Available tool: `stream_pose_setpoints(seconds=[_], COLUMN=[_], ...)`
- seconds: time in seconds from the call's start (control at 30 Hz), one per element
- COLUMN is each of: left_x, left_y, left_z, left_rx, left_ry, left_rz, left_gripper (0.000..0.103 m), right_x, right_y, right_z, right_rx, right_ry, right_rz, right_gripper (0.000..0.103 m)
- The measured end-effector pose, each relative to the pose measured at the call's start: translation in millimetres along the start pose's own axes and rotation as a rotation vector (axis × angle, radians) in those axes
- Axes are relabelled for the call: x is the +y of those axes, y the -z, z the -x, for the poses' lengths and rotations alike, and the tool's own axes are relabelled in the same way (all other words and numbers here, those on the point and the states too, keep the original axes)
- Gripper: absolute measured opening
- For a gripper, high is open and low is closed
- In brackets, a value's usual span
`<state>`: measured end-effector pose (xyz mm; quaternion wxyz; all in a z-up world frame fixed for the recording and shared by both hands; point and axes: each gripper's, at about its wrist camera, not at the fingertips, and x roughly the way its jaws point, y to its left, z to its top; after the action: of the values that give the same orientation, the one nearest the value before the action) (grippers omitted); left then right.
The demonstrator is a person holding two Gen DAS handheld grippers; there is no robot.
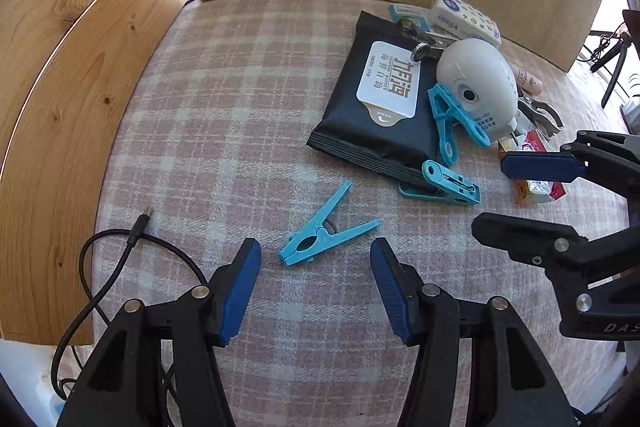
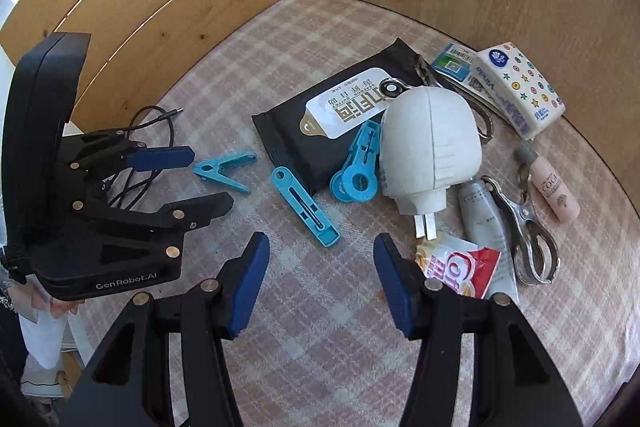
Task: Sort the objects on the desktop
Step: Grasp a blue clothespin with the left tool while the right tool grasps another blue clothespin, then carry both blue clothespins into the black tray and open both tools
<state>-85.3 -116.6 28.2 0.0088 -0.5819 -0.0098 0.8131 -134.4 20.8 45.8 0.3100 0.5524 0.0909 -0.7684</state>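
Observation:
A loose blue clothespin (image 1: 326,231) lies on the checked cloth just ahead of my open, empty left gripper (image 1: 315,251); it also shows in the right wrist view (image 2: 224,171). A second blue clip (image 1: 448,183) (image 2: 304,207) lies by the black wet-wipe pack (image 1: 376,99) (image 2: 320,131). A third blue clip (image 1: 452,119) (image 2: 358,167) leans on the white plug-in device (image 1: 476,83) (image 2: 432,151). My right gripper (image 2: 321,247) is open and empty, over bare cloth near the second clip. It shows in the left wrist view (image 1: 516,195).
Tissue packet (image 2: 520,87), pink tube (image 2: 556,191), grey tube (image 2: 484,223), metal clip (image 2: 528,235), red snack packet (image 2: 460,267) crowd the right. A black cable (image 1: 112,267) lies at the left. Wooden walls (image 1: 60,107) close the left and back.

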Motion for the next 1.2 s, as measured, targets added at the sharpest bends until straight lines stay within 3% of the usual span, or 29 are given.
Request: stream_pose_setpoints(seconds=[0.13, 0.2, 0.43, 0.53, 0.77, 1.07, 1.2], left_x=[-5, -6, -17, -25, -47, -114, -151], left_y=[-6, -5, 1, 7, 39, 80, 86], left_z=[-4, -6, -4, -2, 7, 18, 24], left_rx=[0.000, 0.005, -0.012, -0.013, -0.033, -0.025, -0.011], left_ry=[0.011, 0.011, -0.001, -0.006, 0.034, 0.093, 0.131], left_rz=[-0.009, -0.008, -0.016, -0.015, 0.036, -0.010, -0.041], left_gripper=[0.050, 0.040, 0.016, 0.015, 0.015, 0.015, 0.015], right_x=[0, 2, 0, 5, 6, -20, -42], right_y=[-8, -10, -13, -6, 28, 91, 117], right_z=[-13, -19, -25, -22, -9, 20, 49], right_rx=[0.017, 0.024, 0.023, 0.021, 0.020, 0.007, -0.051], right_ry=[-0.013, -0.012, -0.033, -0.016, -0.020, 0.039, 0.057], right_rz=[0.005, 0.005, -0.058, -0.038, -0.064, -0.190, -0.280], right_gripper=[0.053, 0.052, 0.018, 0.013, 0.012, 0.012, 0.012])
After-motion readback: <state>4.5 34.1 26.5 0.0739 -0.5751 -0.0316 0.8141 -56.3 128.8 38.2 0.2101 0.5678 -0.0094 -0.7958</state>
